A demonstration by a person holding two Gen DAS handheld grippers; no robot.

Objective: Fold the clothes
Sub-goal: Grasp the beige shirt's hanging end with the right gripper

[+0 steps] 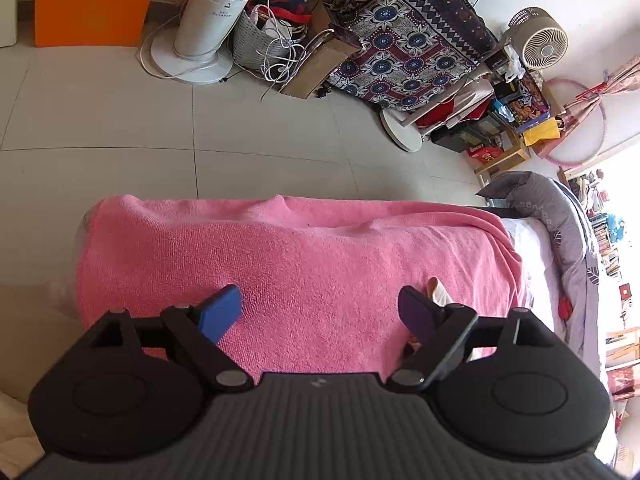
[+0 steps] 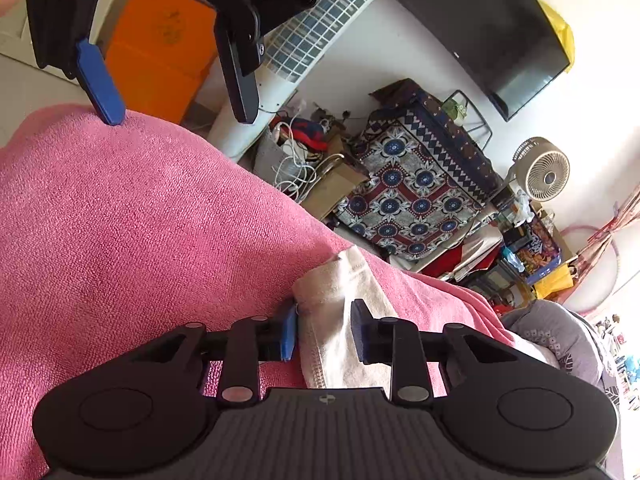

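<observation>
A: Two claws are yours to check. Your left claw (image 1: 320, 312) hangs above the pink towel (image 1: 296, 264), its blue fingers spread wide with nothing between them.

B: And your right claw (image 2: 324, 334)?

A: Its jaws are only partly closed around a folded strip of beige cloth (image 2: 340, 300). The left pad (image 2: 289, 338) touches the cloth's edge; the other pad sits just beside the fabric, and whether you are truly pinching it, I cannot tell.

B: Where does the beige cloth lie?

A: On the pink towel, towards its right side, running from under your right claw up to a blunt end. From the left wrist view, only a small pale bit shows just beyond the right finger.

B: And the towel itself?

A: Spread flat with a few soft ridges along its far edge, over a surface whose kind I cannot make out. Beyond it you have tiled floor (image 1: 120, 120), a white tower fan (image 1: 212, 12), a patterned drape (image 1: 404, 48) and a small round fan (image 1: 544, 46).

B: Anything on the right?

A: A grey quilt (image 1: 560, 216), beside the towel.
</observation>
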